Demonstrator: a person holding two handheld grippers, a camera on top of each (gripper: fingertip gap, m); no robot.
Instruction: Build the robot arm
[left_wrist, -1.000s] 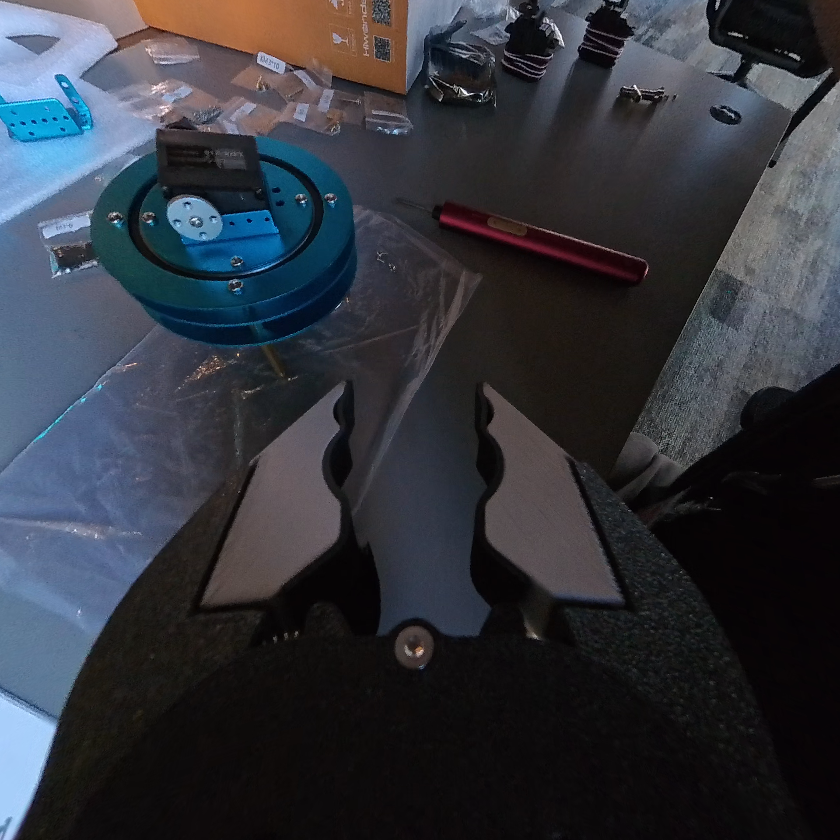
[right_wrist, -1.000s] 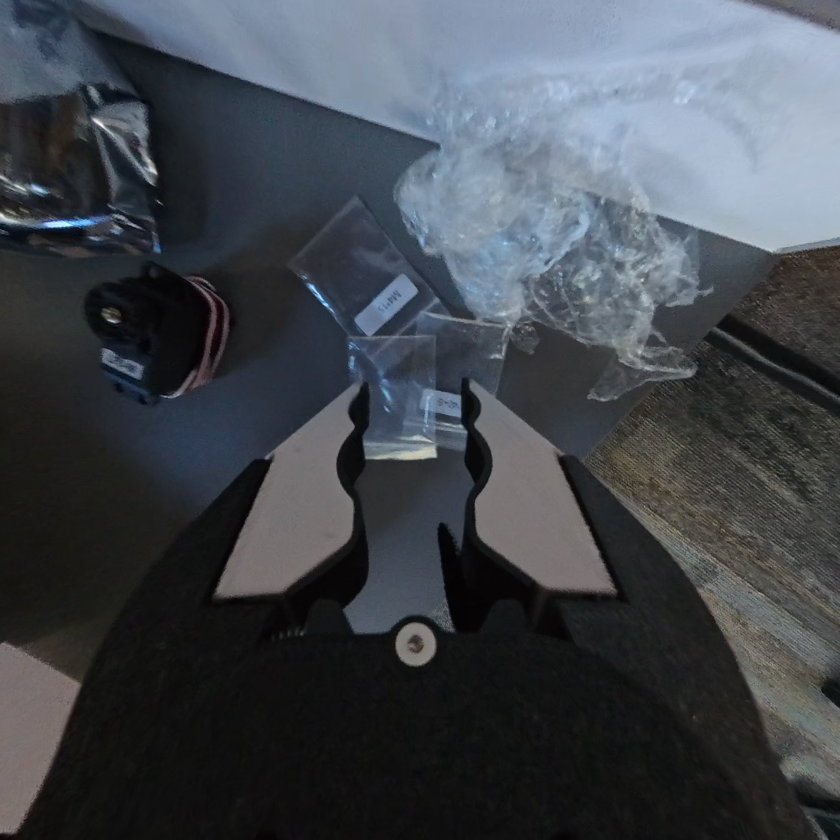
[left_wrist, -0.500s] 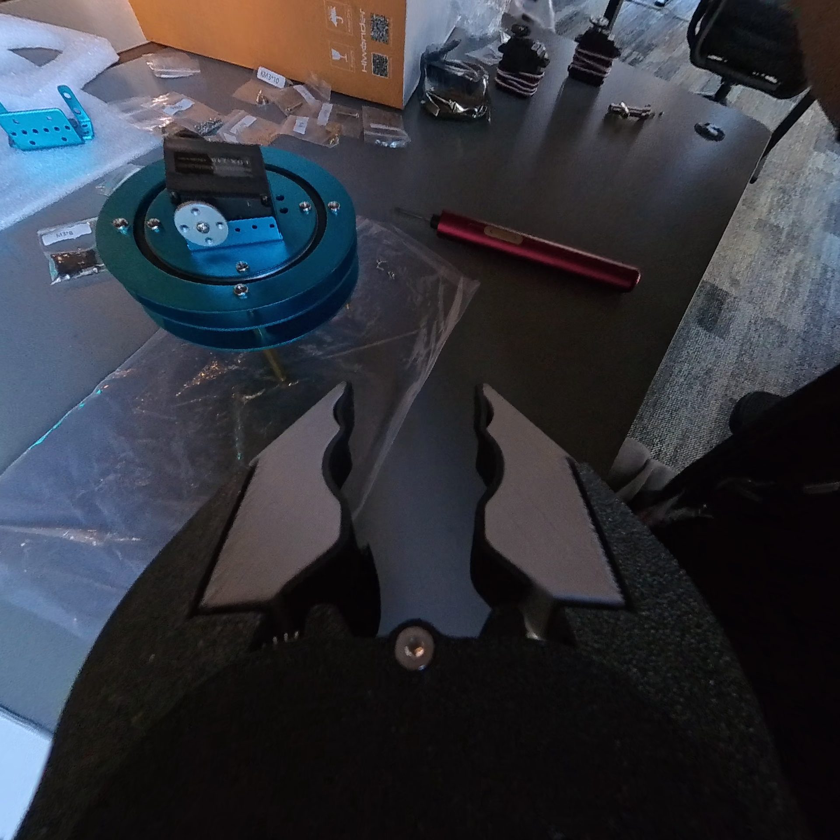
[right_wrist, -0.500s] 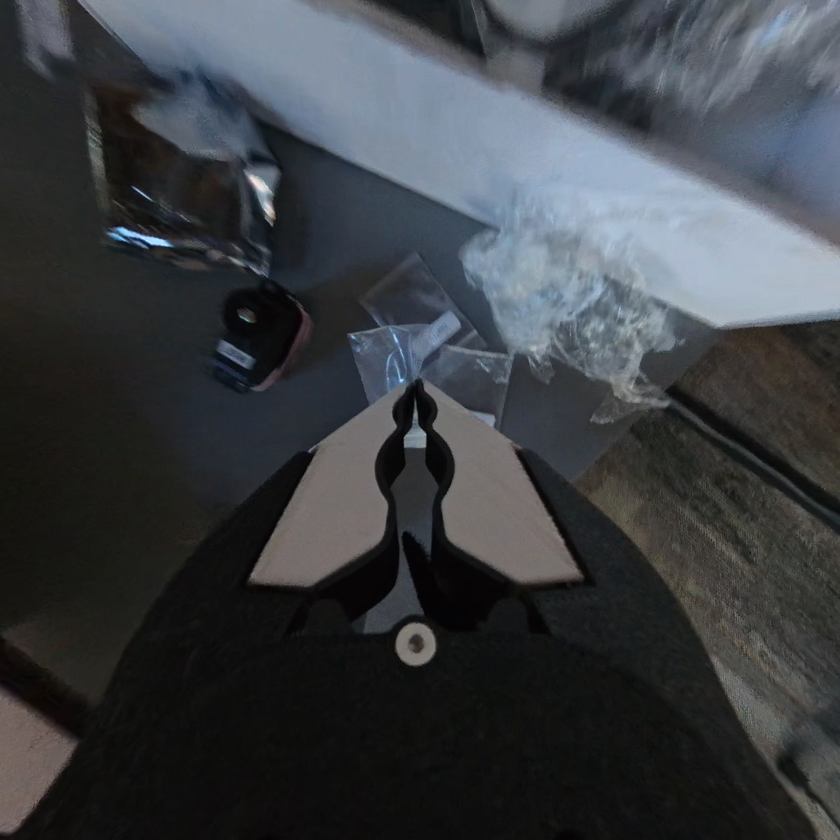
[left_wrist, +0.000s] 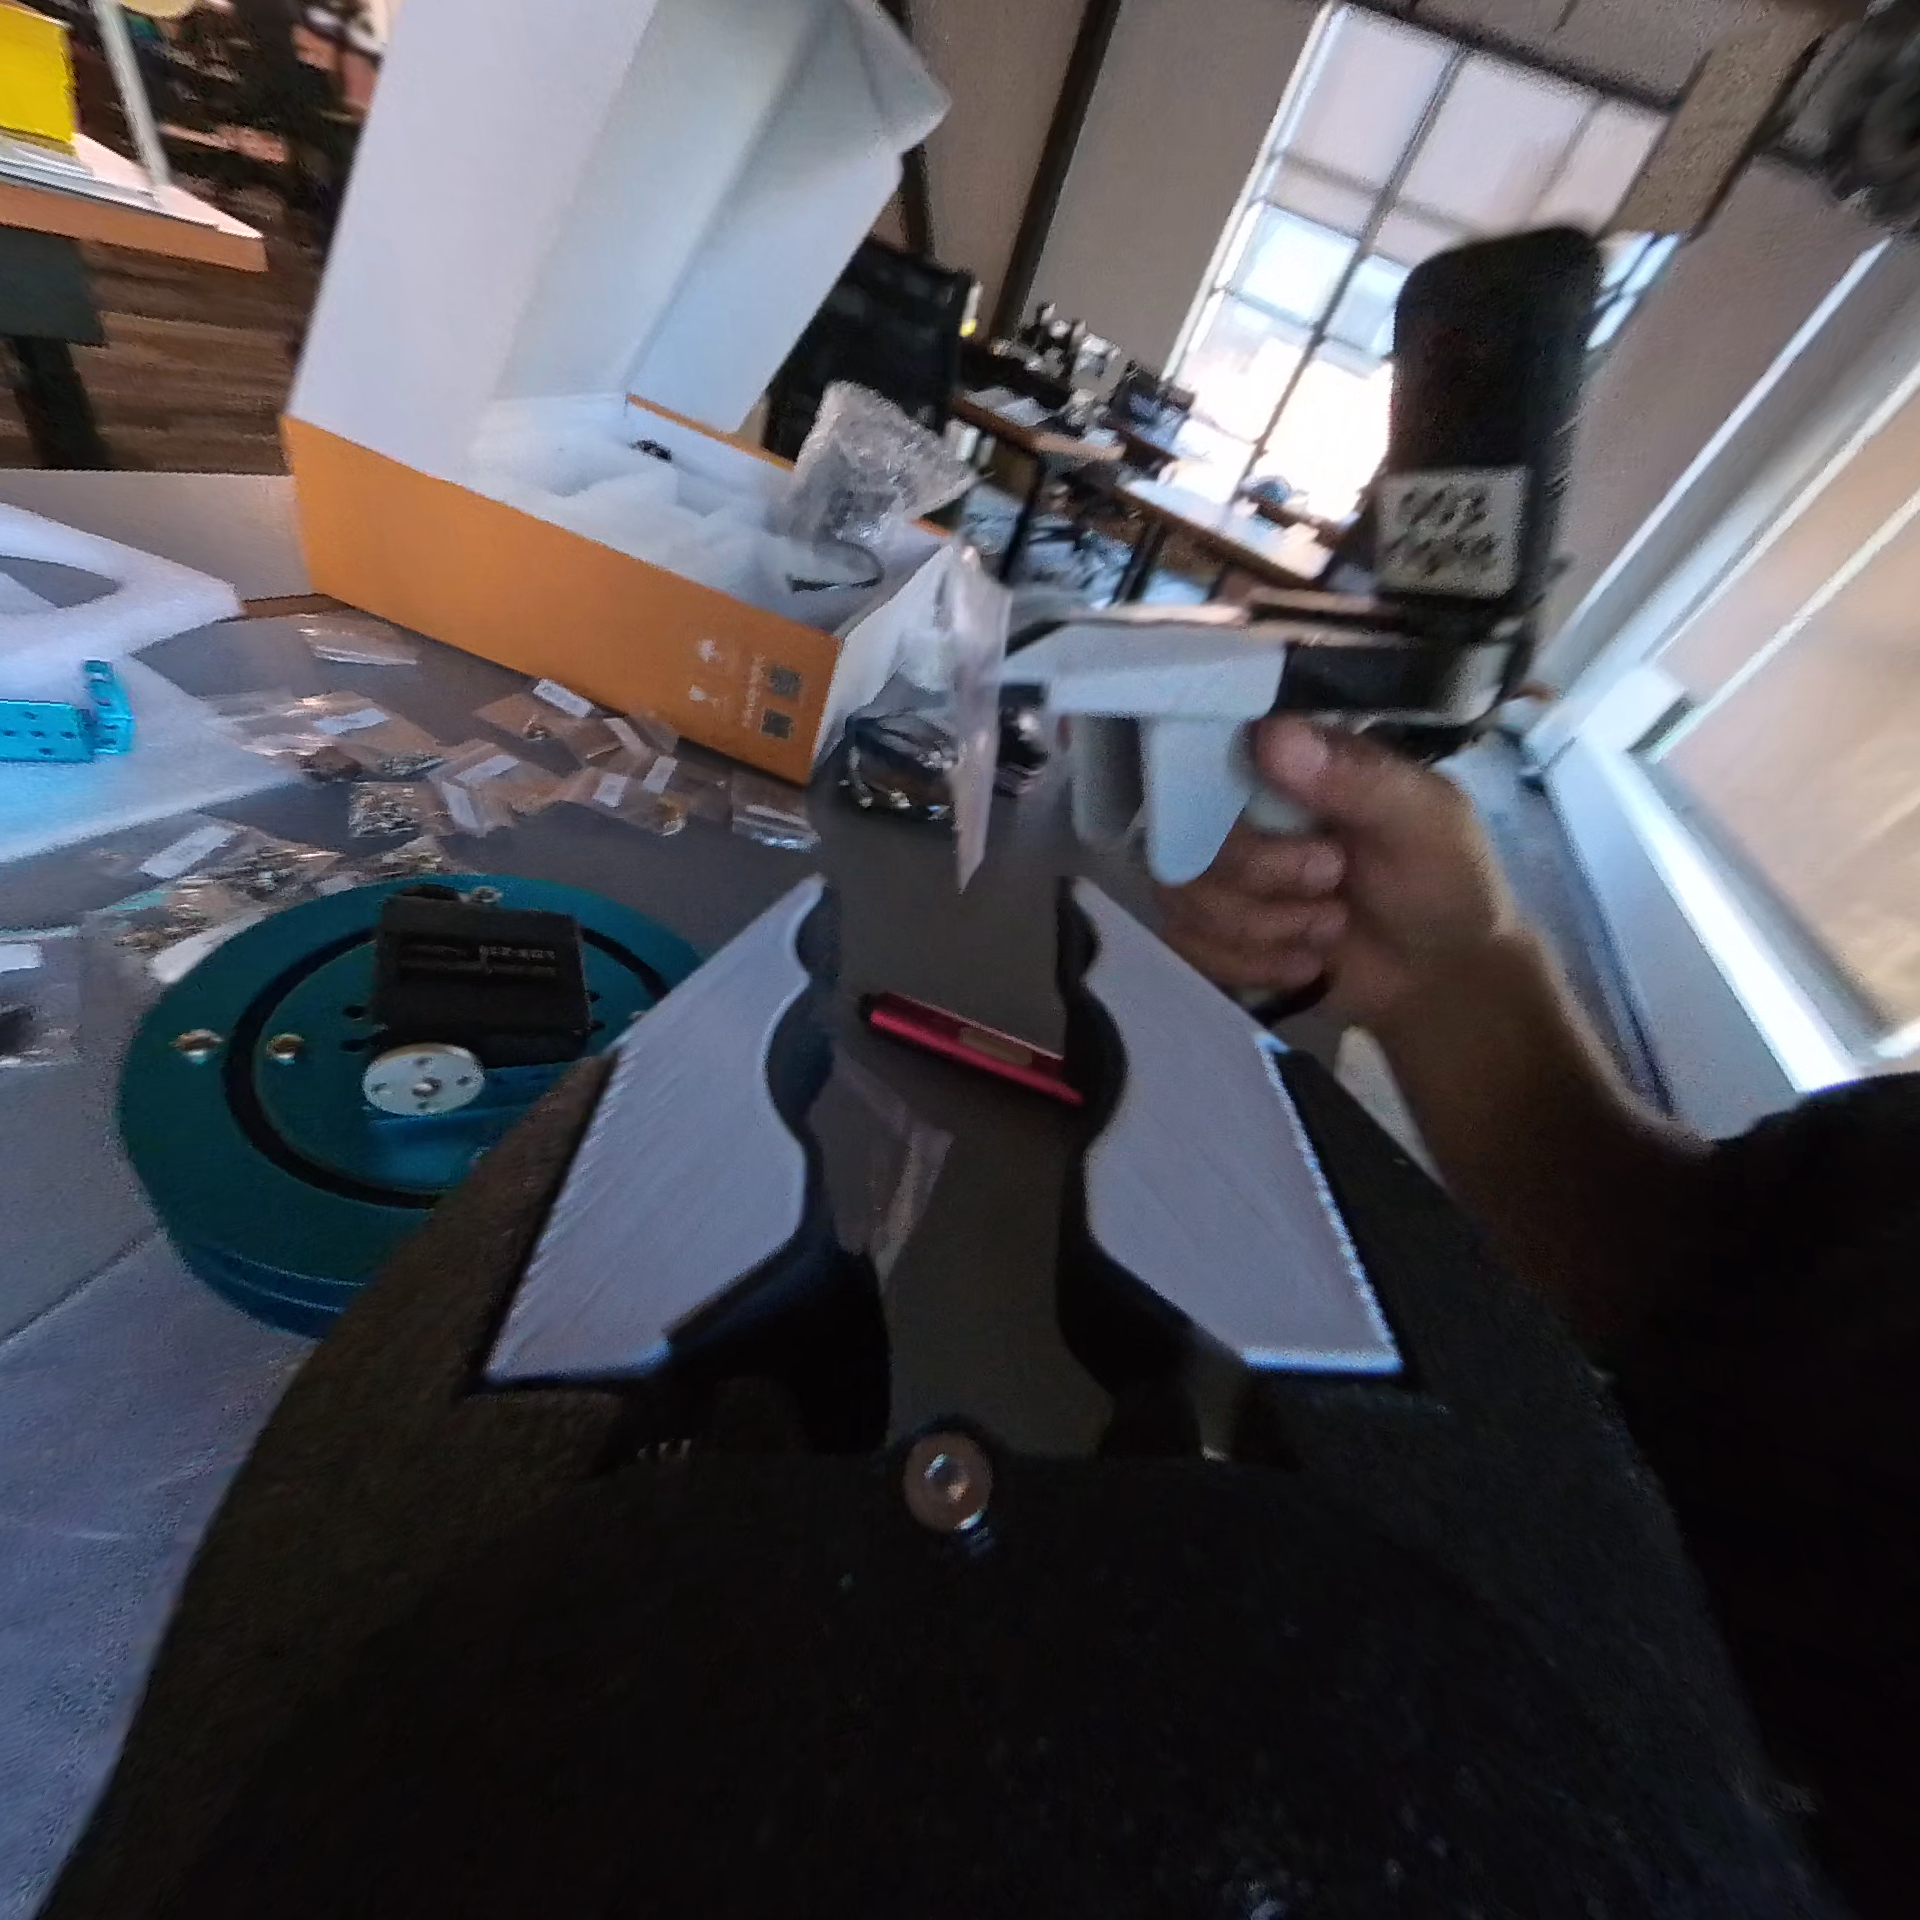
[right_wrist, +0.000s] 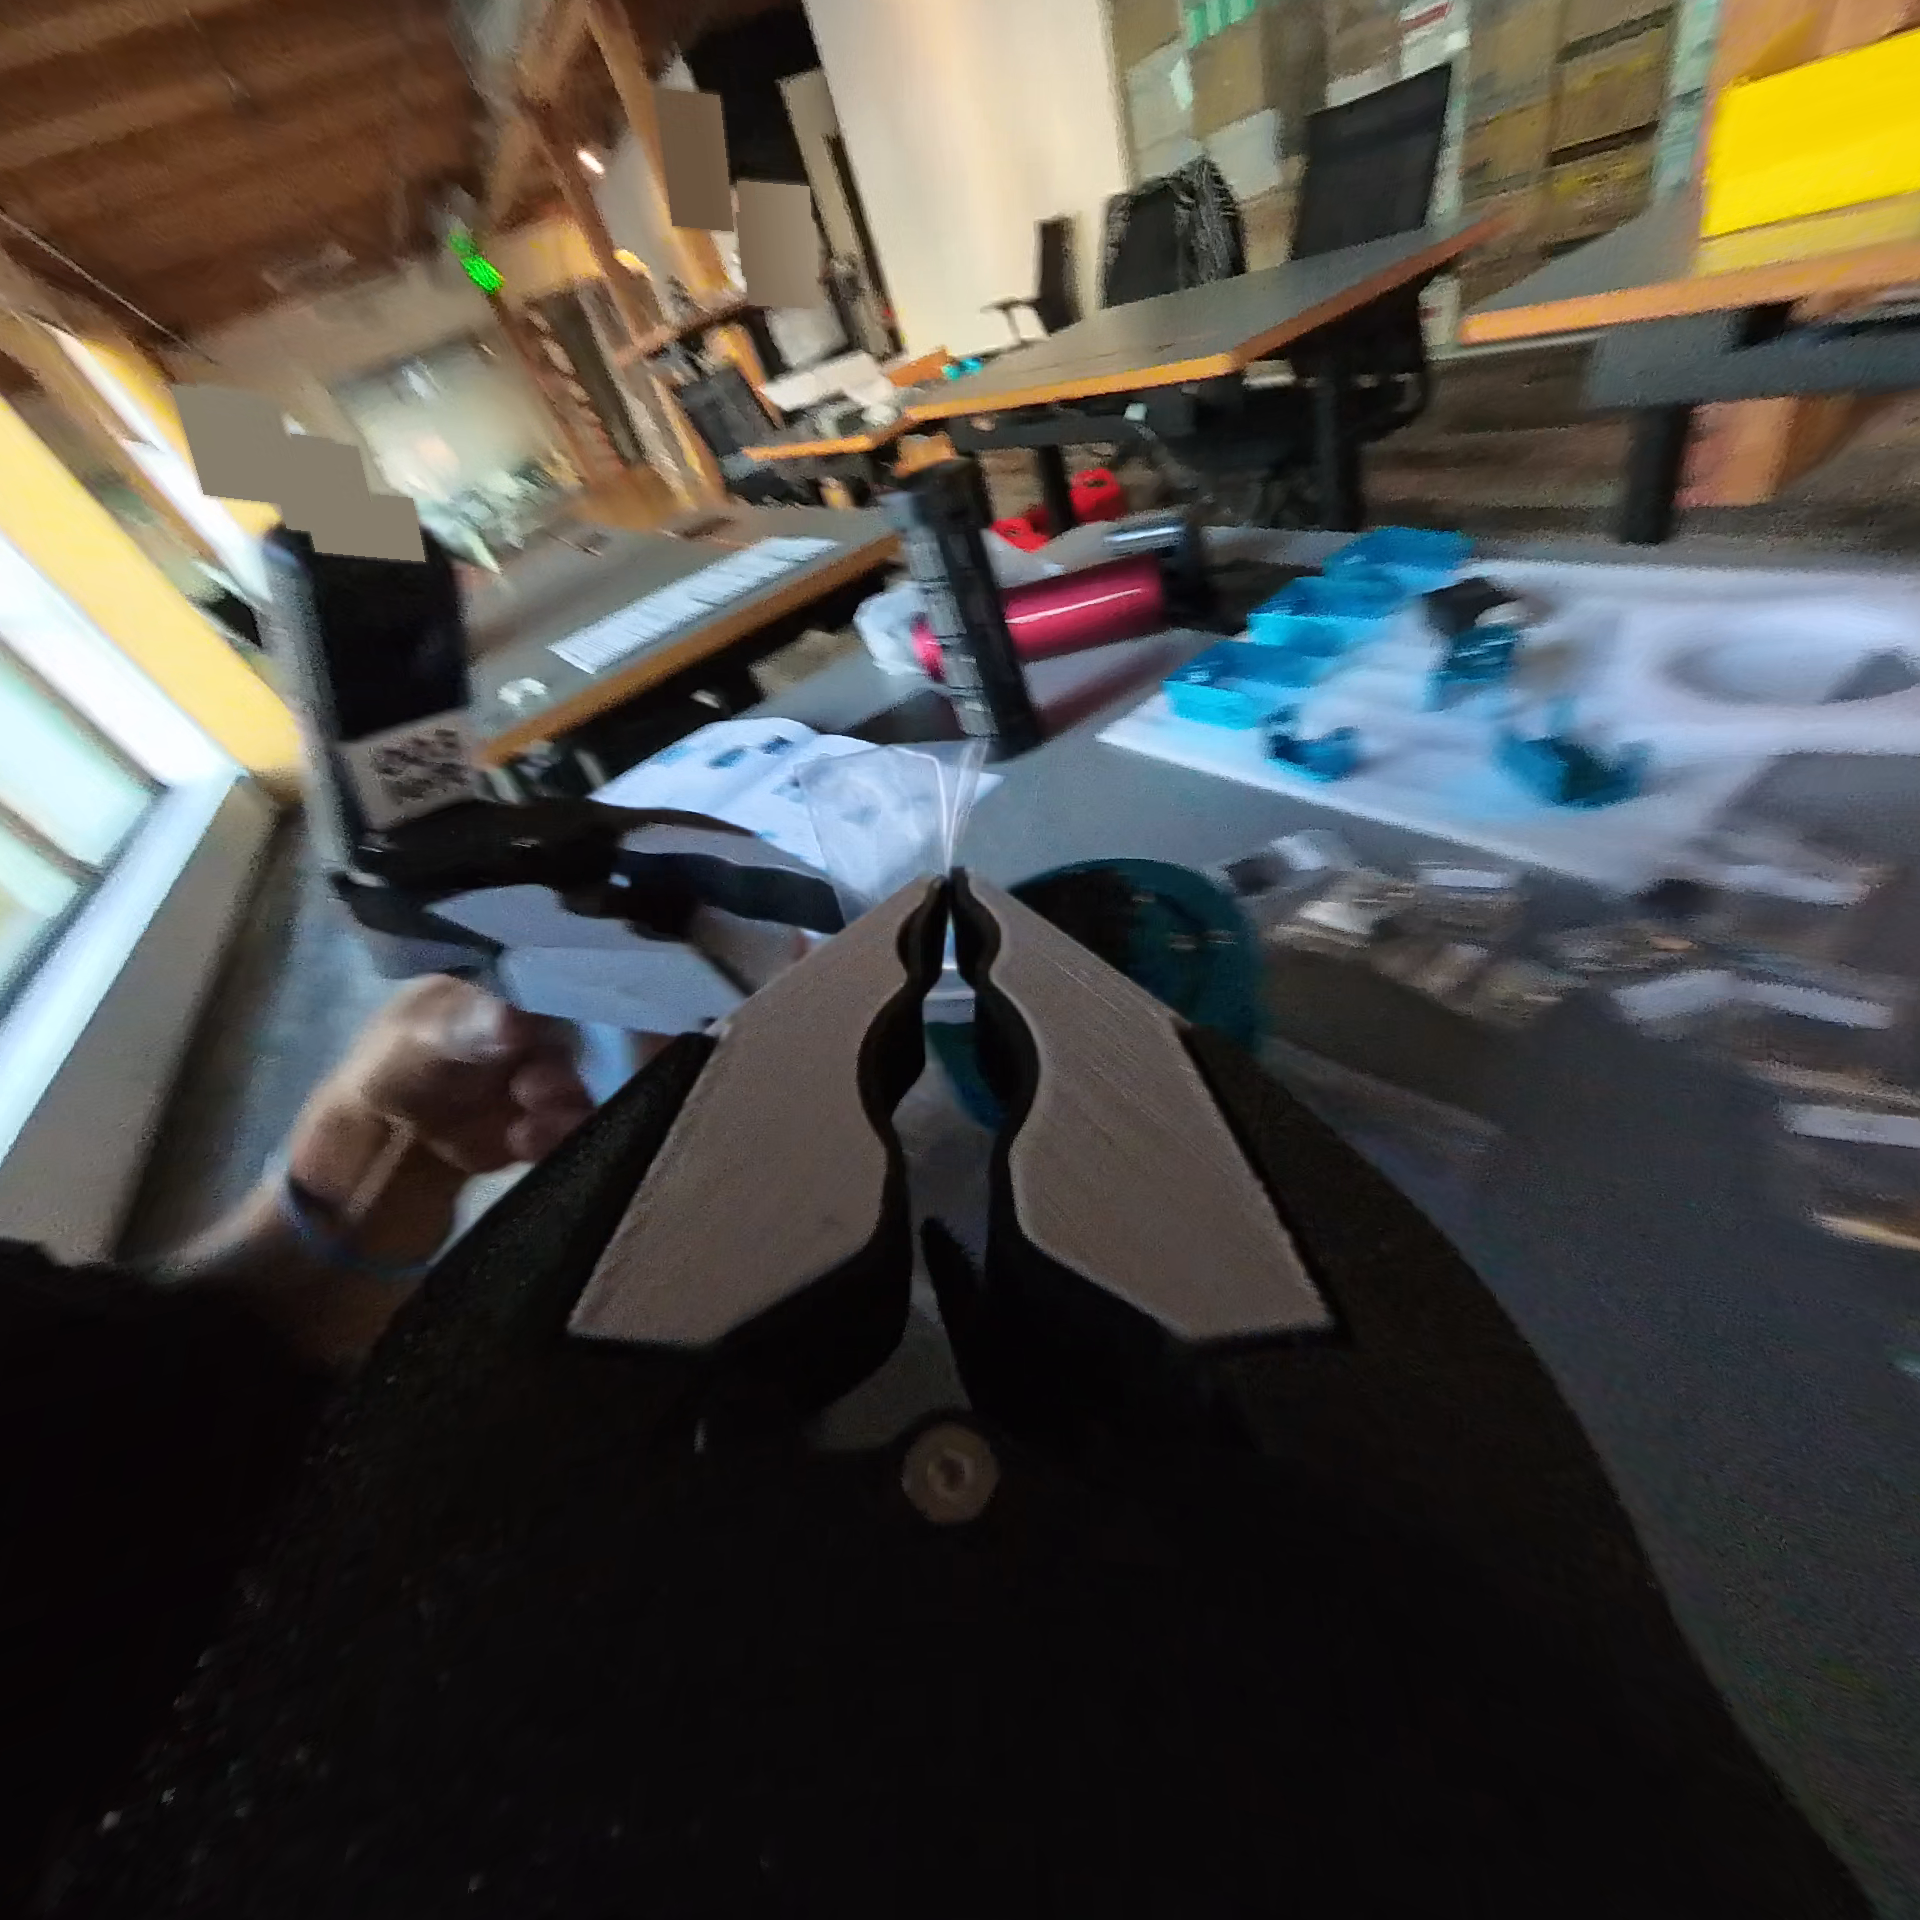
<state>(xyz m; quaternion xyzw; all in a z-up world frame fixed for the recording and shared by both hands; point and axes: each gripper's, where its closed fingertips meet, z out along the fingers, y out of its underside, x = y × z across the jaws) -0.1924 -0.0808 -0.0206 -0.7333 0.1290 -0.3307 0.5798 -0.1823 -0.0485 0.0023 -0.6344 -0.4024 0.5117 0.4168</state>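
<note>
My right gripper (right_wrist: 951, 883) is shut on a small clear plastic bag (right_wrist: 894, 810) and holds it in the air above the dark table. In the left wrist view that gripper (left_wrist: 1013, 665), held by a hand (left_wrist: 1351, 914), hangs the bag (left_wrist: 977, 727) just beyond my left gripper (left_wrist: 945, 899). The left gripper is open and empty, raised above the table, with a blue round turntable carrying a black servo (left_wrist: 312, 1091) to its left. The left gripper's fingers (right_wrist: 623, 987) show at the left of the right wrist view.
A red screwdriver (left_wrist: 966, 1044) lies on the table past the left fingers. An open orange box (left_wrist: 582, 603) and several small parts bags (left_wrist: 468, 769) lie behind. Blue parts on white foam (right_wrist: 1351, 644), a booklet (right_wrist: 727, 769) and an upright black cylinder (right_wrist: 966, 623) stand farther off. Left tips to right tips: about 5 cm. Left tips and right tips are each some 20 cm from the red screwdriver (left_wrist: 966, 1044).
The right gripper shut on a small clear bag, lifted it off the table and swung toward the left gripper. The left gripper tilted up and stayed open.
</note>
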